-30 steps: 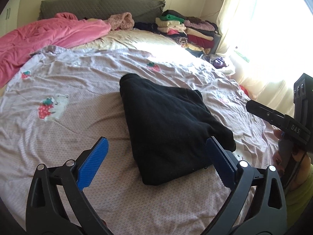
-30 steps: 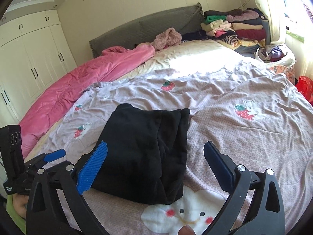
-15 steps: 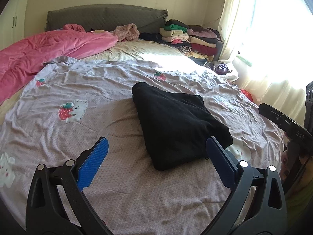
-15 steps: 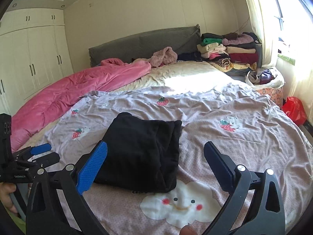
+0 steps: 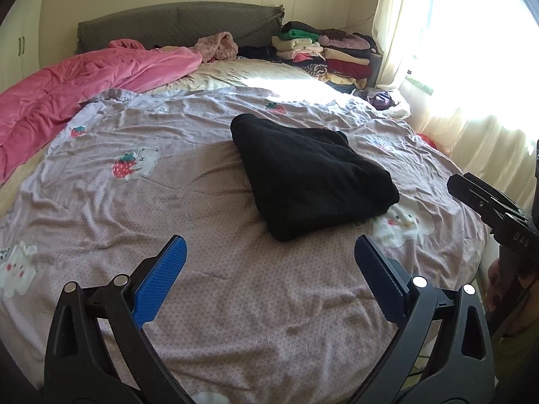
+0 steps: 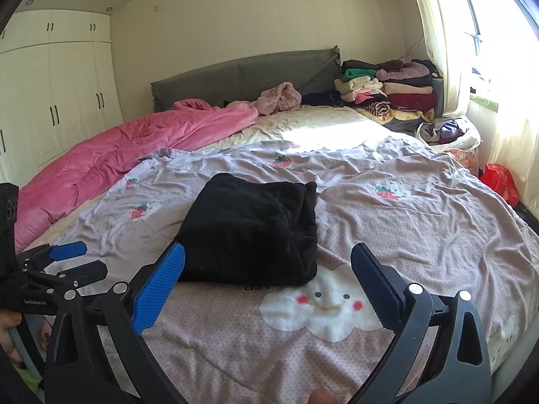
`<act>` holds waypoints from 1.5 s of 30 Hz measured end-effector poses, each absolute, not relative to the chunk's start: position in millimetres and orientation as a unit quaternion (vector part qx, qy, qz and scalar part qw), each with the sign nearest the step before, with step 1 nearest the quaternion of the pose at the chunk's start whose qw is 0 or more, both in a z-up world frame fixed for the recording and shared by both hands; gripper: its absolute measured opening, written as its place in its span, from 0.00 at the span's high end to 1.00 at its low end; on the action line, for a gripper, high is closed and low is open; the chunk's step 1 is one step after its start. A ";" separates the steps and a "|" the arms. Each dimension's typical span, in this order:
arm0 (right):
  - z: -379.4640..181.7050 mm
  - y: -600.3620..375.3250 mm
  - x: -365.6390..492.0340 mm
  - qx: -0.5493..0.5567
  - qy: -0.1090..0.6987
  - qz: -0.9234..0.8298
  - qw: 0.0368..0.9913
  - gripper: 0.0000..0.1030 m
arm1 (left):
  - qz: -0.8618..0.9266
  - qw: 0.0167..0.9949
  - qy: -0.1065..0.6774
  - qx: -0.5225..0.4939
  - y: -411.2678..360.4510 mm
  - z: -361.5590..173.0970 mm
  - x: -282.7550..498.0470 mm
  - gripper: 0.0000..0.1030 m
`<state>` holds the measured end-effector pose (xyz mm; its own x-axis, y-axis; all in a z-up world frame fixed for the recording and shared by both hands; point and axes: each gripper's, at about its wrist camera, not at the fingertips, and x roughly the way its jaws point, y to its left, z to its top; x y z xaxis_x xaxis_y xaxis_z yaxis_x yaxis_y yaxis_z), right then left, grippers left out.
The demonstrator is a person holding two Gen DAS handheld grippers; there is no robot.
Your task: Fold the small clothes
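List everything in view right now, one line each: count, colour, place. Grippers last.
black garment: 1, black, folded, mid-bed on the sheet
sheet: 1, lilac with strawberry and cloud prints, covering the near bed
pink quilt: 1, pink, bunched along the bed's left side
headboard: 1, grey-green, far end
clothes stack: 1 pile, mixed colours, far right corner
wardrobe: 1, cream, left wall
red bag: 1, red, right of the bed
left gripper: 1, blue pads, open, empty
right gripper: 1, blue pads, open, empty

Bright daylight from window (image 5: 471,33), blown-out glare, fisheye-warped dark corners
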<state>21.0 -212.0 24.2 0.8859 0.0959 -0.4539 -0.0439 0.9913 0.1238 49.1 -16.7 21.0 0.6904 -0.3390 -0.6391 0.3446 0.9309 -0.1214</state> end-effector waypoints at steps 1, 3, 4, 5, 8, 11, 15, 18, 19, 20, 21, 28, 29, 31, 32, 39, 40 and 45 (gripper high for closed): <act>20.0 -208.3 17.1 0.047 0.236 0.034 0.970 0.04 | -0.184 0.918 0.352 0.004 -16.2 18.2 47.4 0.09; 12.2 -202.8 13.1 0.037 0.240 0.028 0.970 0.04 | -0.178 0.915 0.361 0.002 -13.3 11.5 47.1 0.09; 6.4 -202.0 11.9 0.043 0.247 0.026 0.968 0.04 | -0.172 0.914 0.366 -0.001 -10.7 7.3 47.8 0.09; 0.4 -201.5 12.1 0.051 0.259 0.026 0.964 0.04 | -0.169 0.914 0.370 -0.003 -8.7 4.8 48.6 0.09; -17.3 -198.2 16.6 0.053 0.294 0.018 0.954 0.04 | -0.156 0.912 0.380 -0.010 -5.1 -2.2 52.3 0.09; -24.0 -196.6 17.5 0.046 0.302 0.010 0.952 0.04 | -0.152 0.910 0.386 -0.009 -4.8 -5.5 54.3 0.09; -21.2 -194.6 19.1 0.040 0.299 0.013 0.953 0.04 | -0.151 0.910 0.386 -0.007 -6.0 -6.1 54.1 0.09; -19.9 -194.6 19.1 0.039 0.296 0.015 0.954 0.04 | -0.149 0.910 0.386 -0.005 -6.4 -6.7 53.7 0.09; -19.9 -194.3 19.1 0.039 0.296 0.015 0.954 0.04 | -0.149 0.911 0.385 -0.004 -5.9 -6.4 53.8 0.09; -19.9 -194.3 19.2 0.039 0.297 0.014 0.954 0.04 | -0.149 0.911 0.385 -0.005 -6.3 -6.4 53.8 0.09; -19.9 -194.3 19.1 0.040 0.297 0.014 0.954 0.04 | -0.150 0.911 0.384 -0.005 -5.9 -6.0 53.6 0.09; -18.1 -194.8 18.5 0.040 0.291 0.010 0.956 0.04 | -0.148 0.913 0.381 -0.006 -4.0 -3.9 52.9 0.09; -17.6 -195.0 18.4 0.040 0.291 0.010 0.956 0.04 | -0.147 0.913 0.381 -0.006 -4.0 -3.7 52.9 0.09; -17.0 -195.2 18.4 0.040 0.290 0.011 0.956 0.04 | -0.146 0.913 0.380 -0.005 -3.8 -2.8 52.6 0.09; -16.6 -195.1 18.3 0.039 0.290 0.011 0.956 0.04 | -0.145 0.913 0.380 -0.005 -3.3 -2.7 52.6 0.09; -15.9 -194.0 18.6 0.038 0.291 0.013 0.956 0.04 | -0.141 0.916 0.376 -0.006 -1.1 0.5 51.8 0.09; -15.5 -193.6 19.2 0.037 0.291 0.014 0.956 0.04 | -0.141 0.916 0.376 -0.006 -1.2 0.6 51.6 0.09; -15.1 -192.0 19.2 0.034 0.290 0.015 0.956 0.04 | -0.137 0.916 0.378 -0.004 0.3 2.0 52.5 0.09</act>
